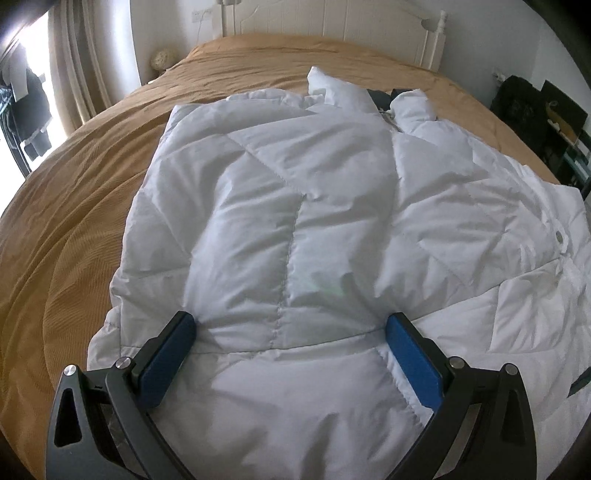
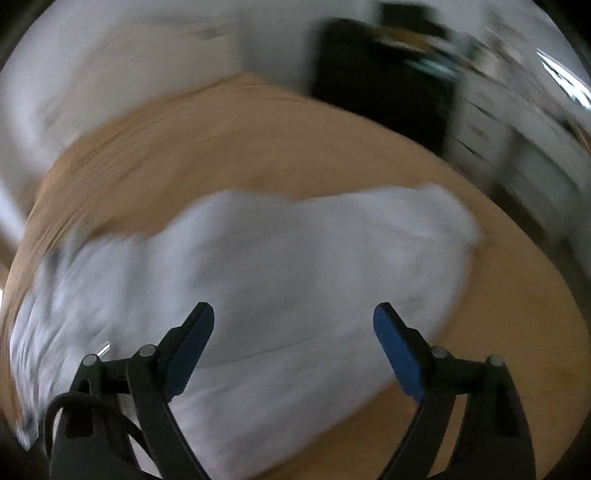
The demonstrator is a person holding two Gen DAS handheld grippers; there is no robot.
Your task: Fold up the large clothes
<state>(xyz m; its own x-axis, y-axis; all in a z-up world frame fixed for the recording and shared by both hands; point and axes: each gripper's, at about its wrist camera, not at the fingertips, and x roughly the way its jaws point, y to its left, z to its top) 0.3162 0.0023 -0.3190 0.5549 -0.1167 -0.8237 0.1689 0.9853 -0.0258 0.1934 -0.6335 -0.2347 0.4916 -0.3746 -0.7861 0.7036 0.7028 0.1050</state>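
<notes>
A large white quilted puffer jacket (image 1: pixel 314 206) lies spread on a bed with a tan cover (image 1: pixel 85 192). Its collar points toward the headboard and one side is folded over the middle. My left gripper (image 1: pixel 291 325) is open, its blue pads (image 1: pixel 168 354) pressed down on the jacket's near part with padding bulging between them. The right wrist view is motion-blurred. There the jacket (image 2: pixel 258 266) lies on the tan cover (image 2: pixel 517 332). My right gripper (image 2: pixel 293 317) is open and empty just above the jacket's near end.
A white headboard (image 1: pixel 369 22) stands at the far end of the bed. Curtains and a bright window (image 1: pixel 55 74) are on the left. Dark shelving with objects (image 1: pixel 546 122) stands to the right of the bed, and dark furniture (image 2: pixel 388 81) shows in the right wrist view.
</notes>
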